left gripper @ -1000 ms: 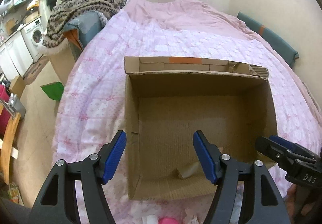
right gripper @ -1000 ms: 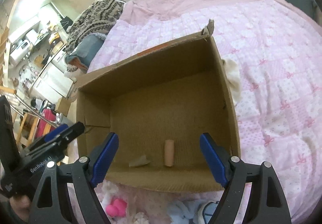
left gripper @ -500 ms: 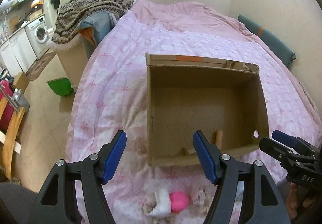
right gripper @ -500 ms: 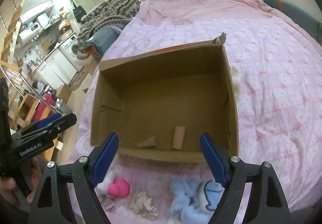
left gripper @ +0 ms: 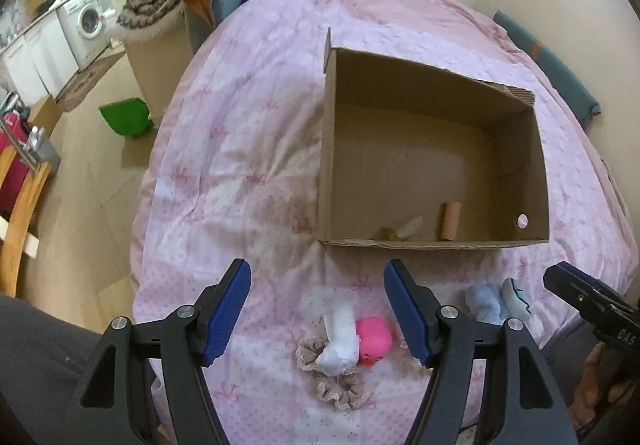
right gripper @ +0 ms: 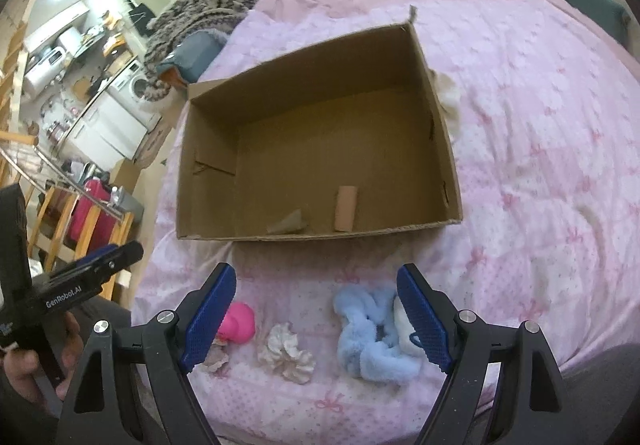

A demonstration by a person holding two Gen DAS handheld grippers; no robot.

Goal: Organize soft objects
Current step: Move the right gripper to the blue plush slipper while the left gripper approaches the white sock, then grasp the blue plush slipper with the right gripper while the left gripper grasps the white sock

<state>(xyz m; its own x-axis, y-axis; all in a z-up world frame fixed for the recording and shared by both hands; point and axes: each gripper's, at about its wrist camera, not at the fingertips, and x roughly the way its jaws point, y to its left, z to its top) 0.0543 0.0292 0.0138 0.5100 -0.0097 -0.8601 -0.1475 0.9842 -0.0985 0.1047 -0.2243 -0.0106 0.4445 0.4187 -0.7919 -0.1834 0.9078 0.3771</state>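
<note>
Both grippers, left gripper (left gripper: 318, 309) and right gripper (right gripper: 316, 311), are hanging spread wide and empty just in front of the open brown cardboard box (right gripper: 450, 181), ready to pick up the fluffy blue toy (right gripper: 368, 337).

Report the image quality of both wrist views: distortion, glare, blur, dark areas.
Left wrist view: strong fisheye bending, black vignette at the corners; the cardboard box and pink toy look sharp; the kitchen at upper left is slightly washed out.
Right wrist view: the same curved edges; a bright glare patch at upper left; the blue plush is reasonably sharp; the box interior lies in soft shadow.
</note>
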